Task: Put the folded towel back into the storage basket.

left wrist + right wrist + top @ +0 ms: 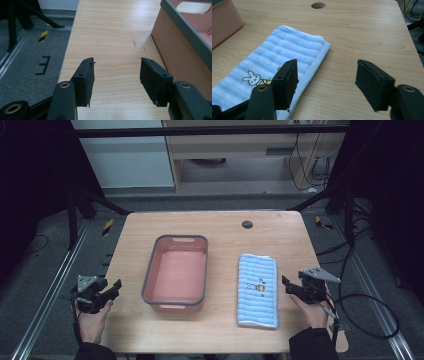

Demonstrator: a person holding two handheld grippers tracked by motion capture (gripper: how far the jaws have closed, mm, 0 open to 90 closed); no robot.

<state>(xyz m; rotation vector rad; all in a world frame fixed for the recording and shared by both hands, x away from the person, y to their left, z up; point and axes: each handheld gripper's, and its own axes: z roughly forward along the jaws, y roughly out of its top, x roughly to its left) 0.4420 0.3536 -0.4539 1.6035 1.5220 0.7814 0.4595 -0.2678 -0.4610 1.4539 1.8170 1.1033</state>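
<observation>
Open right claw point(325, 82) beside folded striped towel point(257, 289), wooden table point(225, 227), grey floor point(45, 265)

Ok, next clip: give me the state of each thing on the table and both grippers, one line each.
Towel: folded, lying flat on the table, untouched.
Pink bin: upright, nothing inside.
Left gripper: jaws open, nothing between them, beside the bin.
Right gripper: jaws open, nothing gripped, at the towel's edge.
</observation>
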